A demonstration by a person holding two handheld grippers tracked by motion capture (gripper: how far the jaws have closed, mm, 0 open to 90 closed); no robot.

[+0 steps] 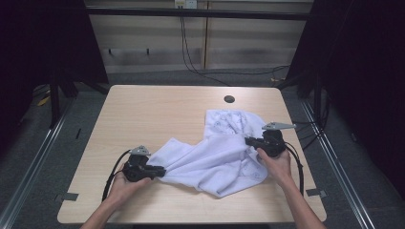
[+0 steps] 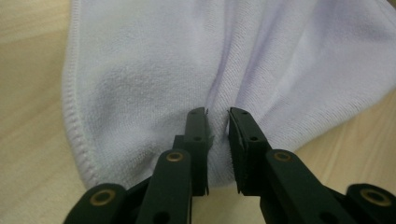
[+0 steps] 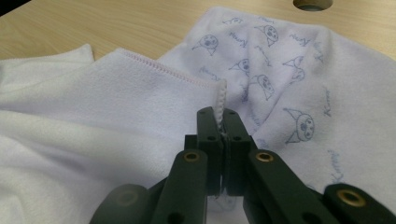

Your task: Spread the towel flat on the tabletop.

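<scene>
A white cloth [image 1: 210, 162] lies crumpled across the right half of the wooden table [image 1: 153, 109], its far part printed with small blue figures [image 3: 299, 126]. My left gripper [image 1: 160, 171] is at the cloth's near left end. In the left gripper view the cloth [image 2: 140, 74] bunches into folds between the jaws of this gripper [image 2: 217, 114], which pinch it across a narrow gap. My right gripper [image 1: 248, 141] is shut tight on a stitched corner of the cloth's [image 3: 140, 102] right side, with the hem standing up between the jaws of this gripper [image 3: 218, 114].
A round cable hole [image 1: 229, 99] sits in the table near its far edge, just beyond the cloth. Bare tabletop stretches to the left and far left. Cables trail over the floor behind the table, and dark curtains hang on both sides.
</scene>
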